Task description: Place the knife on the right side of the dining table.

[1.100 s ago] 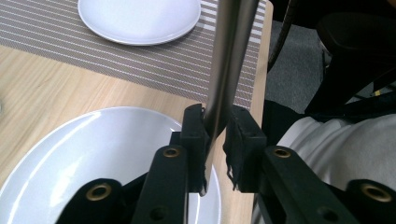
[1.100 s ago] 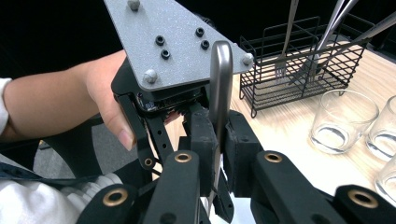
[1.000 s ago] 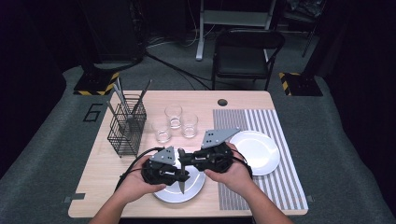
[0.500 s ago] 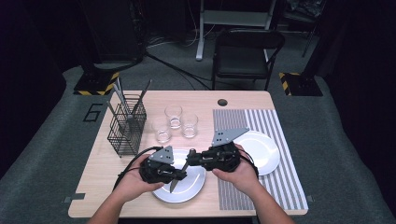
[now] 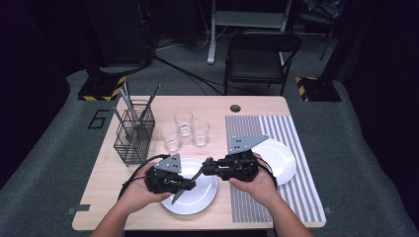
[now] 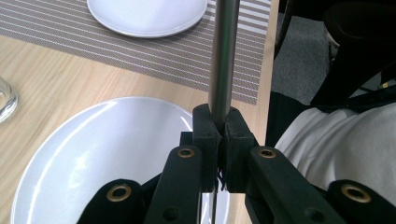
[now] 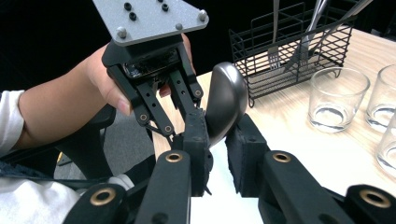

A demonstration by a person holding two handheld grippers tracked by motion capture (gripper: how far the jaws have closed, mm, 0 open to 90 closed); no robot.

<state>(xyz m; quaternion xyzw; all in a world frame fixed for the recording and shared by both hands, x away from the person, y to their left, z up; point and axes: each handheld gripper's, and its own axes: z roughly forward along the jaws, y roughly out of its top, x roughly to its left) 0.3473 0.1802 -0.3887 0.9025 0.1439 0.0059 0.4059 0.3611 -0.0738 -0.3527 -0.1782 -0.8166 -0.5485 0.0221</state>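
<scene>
A metal spoon [image 5: 176, 197] hangs tilted over the near white plate [image 5: 197, 203]. My left gripper [image 5: 190, 183] is shut on its handle; in the left gripper view the handle [image 6: 224, 51] rises straight out of the closed jaws of my left gripper [image 6: 219, 126]. My right gripper [image 5: 205, 168] faces it from the right. In the right gripper view the spoon's bowl [image 7: 226, 98] stands between the parted jaws of my right gripper [image 7: 217, 140], against one pad [image 7: 198, 140], with a gap to the other. The left gripper's grey plate [image 7: 149, 18] and a hand sit behind it.
A black wire cutlery rack [image 5: 132, 133] with utensils stands at the left. Three empty glasses [image 5: 184, 121] cluster behind the grippers. A second white plate [image 5: 282, 157] lies on the striped placemat [image 5: 257, 207] at the right. The table's near edge is close below the hands.
Both hands have shifted only slightly over the near plate, the right one a little rightward and nearer. The spoon stays in the left gripper.
</scene>
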